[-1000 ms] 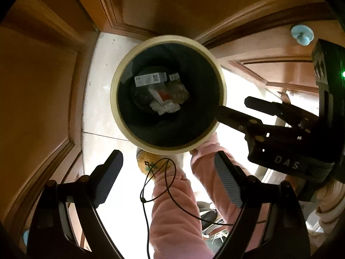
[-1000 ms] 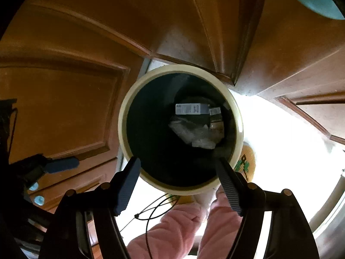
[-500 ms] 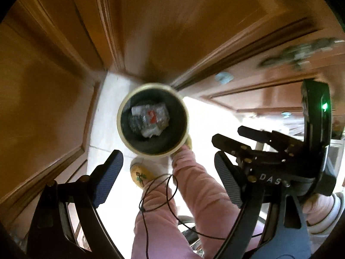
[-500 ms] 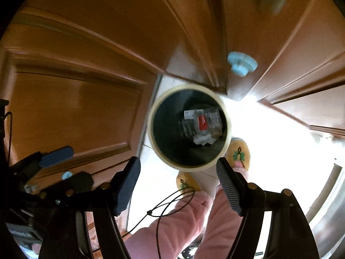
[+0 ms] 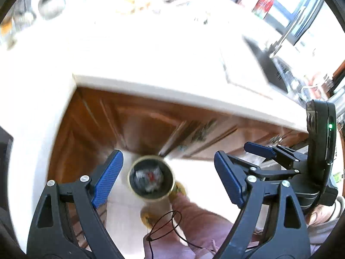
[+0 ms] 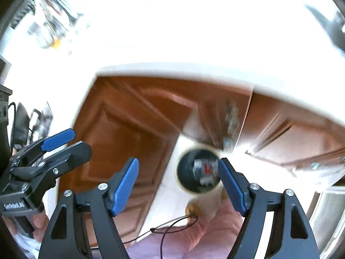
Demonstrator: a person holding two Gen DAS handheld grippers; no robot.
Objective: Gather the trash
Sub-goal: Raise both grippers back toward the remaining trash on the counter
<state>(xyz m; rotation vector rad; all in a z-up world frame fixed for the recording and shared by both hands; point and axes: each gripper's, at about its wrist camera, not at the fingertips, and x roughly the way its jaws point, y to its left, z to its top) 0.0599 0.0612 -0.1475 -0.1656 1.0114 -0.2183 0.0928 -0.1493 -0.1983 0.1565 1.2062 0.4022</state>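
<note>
Below, the bin stands on the pale floor in the inner corner where two runs of wooden cabinets meet, under the overhanging edge of the white worktop. Crumpled trash, clear wrapping with a red spot, lies in the bottom of the bin; in the right wrist view the same trash shows blurred inside the dark bin. The left gripper hangs high over the bin with its jaws wide apart and nothing between the blue pads; the bin only appears in the gap far beneath. The right gripper is likewise spread wide and empty, its jaws having just been opening a little further; its right-hand pad overlaps the bin's rim in the picture without touching it. Each gripper shows at the side of the other's view, the right one at the right edge of the left view. The person's pink trouser legs and yellow slippers stand just beside the bin, and a thin black cord loops in front of them. The worktop is washed out by glare; a sink sits toward its right end, and blurred utensils hang past its far-left corner.
</note>
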